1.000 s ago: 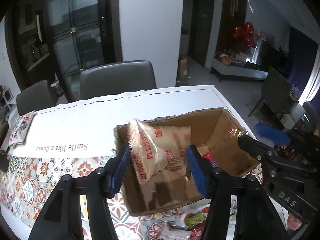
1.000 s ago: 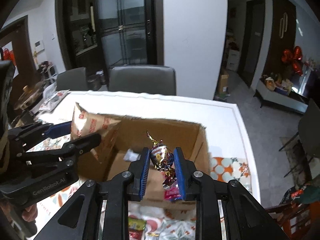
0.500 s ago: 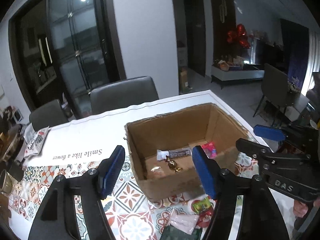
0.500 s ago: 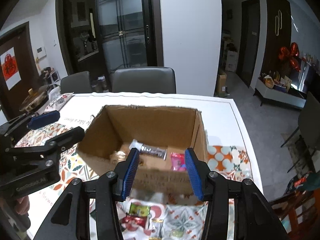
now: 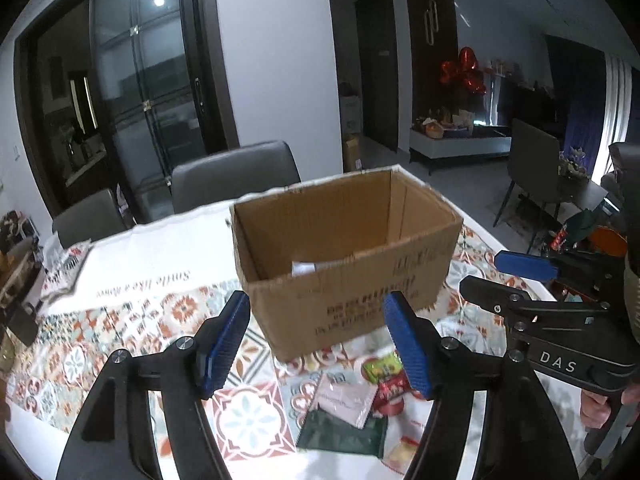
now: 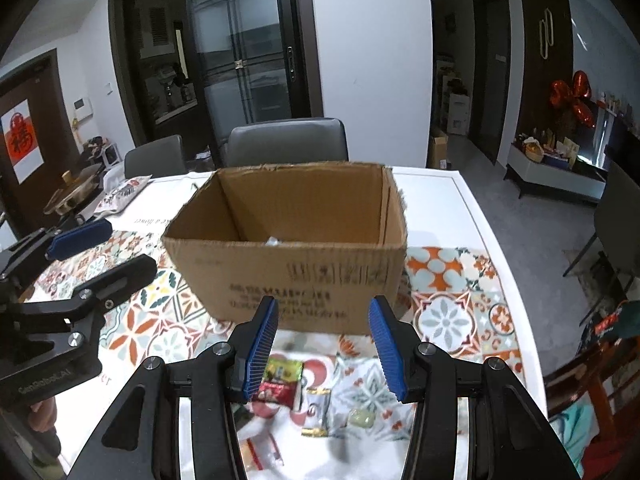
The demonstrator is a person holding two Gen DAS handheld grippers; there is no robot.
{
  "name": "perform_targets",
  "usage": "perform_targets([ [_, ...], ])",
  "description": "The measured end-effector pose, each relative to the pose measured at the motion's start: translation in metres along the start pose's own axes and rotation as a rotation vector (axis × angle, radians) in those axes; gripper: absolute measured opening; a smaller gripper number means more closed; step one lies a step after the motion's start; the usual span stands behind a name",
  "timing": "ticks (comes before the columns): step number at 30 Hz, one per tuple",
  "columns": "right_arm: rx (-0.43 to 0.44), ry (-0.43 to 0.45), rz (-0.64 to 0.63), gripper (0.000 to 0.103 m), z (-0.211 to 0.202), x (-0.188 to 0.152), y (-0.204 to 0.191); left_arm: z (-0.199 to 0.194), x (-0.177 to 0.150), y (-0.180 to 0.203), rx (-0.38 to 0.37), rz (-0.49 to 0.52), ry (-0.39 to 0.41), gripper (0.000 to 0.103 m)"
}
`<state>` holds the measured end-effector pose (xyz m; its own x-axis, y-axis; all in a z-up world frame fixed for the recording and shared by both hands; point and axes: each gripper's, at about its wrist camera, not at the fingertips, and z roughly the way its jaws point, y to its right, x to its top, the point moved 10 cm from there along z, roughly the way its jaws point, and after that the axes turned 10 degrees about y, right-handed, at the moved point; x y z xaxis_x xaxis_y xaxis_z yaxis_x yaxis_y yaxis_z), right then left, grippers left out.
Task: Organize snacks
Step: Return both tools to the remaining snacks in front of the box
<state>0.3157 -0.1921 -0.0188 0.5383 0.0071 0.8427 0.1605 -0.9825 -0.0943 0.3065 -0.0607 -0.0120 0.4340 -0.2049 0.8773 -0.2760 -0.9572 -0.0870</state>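
An open cardboard box [image 5: 352,264] [image 6: 296,256] stands on the patterned tablecloth; a white wrapper shows inside it [image 5: 302,268]. Loose snacks lie in front of it: a pink packet [image 5: 346,400], a green packet [image 5: 382,366] [image 6: 284,370], a red packet [image 6: 276,392], a dark green pack [image 5: 344,434], a gold-ended candy [image 6: 318,412] and a pale candy [image 6: 360,418]. My left gripper [image 5: 316,344] is open and empty, held before the box above the snacks. My right gripper [image 6: 322,346] is open and empty, also before the box.
Grey chairs [image 6: 286,142] stand behind the table. A snack bag [image 6: 122,194] and a pot [image 6: 74,194] sit at the table's far left. The table's right edge [image 6: 492,248] drops to the floor. Each gripper shows in the other's view [image 5: 552,320] [image 6: 60,280].
Both grippers opened and let their snacks fall into the box, then drew back and lowered toward the near side, so the box's front wall and the loose snacks now show.
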Motion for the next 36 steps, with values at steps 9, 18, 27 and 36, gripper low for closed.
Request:
perform_targets([
  [9, 0.022, -0.063, 0.016, 0.049, 0.006, -0.047, -0.012, -0.005, -0.046, -0.002, -0.004, -0.052, -0.058, 0.069],
  [18, 0.010, -0.144, 0.030, 0.049, 0.015, -0.093, -0.010, 0.004, -0.087, 0.008, -0.048, -0.109, -0.130, 0.069],
  [27, 0.023, -0.235, 0.060, 0.049, 0.030, -0.129, -0.007, 0.015, -0.126, 0.010, -0.085, -0.241, -0.215, 0.067],
  [36, 0.008, -0.266, 0.070, 0.048, 0.047, -0.138, -0.005, 0.048, -0.133, 0.004, -0.084, -0.366, -0.287, 0.065],
])
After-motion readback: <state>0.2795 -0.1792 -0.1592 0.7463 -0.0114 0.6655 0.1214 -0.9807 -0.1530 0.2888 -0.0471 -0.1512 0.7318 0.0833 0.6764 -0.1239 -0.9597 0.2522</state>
